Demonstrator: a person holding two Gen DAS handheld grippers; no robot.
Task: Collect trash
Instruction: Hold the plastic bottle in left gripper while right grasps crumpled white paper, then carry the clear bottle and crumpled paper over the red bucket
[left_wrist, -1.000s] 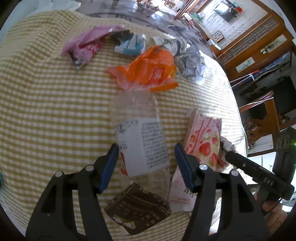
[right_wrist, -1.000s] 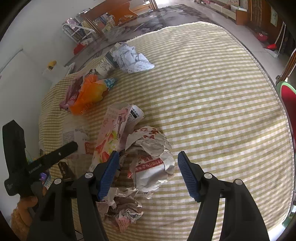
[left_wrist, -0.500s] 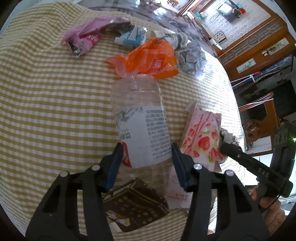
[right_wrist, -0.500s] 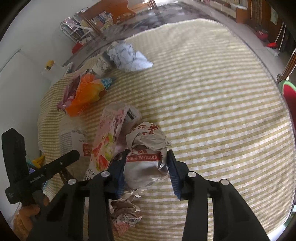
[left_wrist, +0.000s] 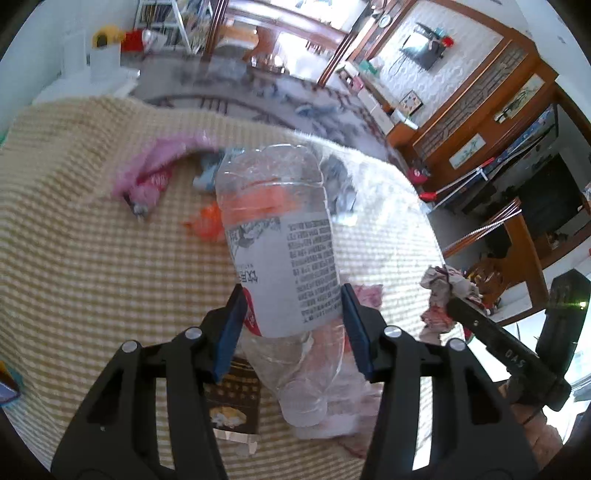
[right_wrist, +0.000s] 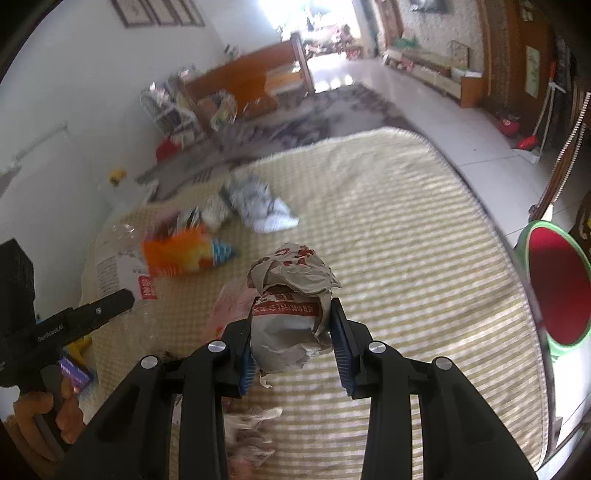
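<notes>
Green-rimmed red bin at far right beyond the checked tablecloth, nearest the right gripper, clamped on a crumpled paper wrapper. Left gripper pinching a clear plastic bottle, long axis pointing away, lifted. Bottle cap end hidden; far litter blurred

We see the plastic bottle at frame centre between the left gripper fingers, above the worktop. The crumpled paper bag sits centre-frame in the right gripper; a basin stands at right edge.
</notes>
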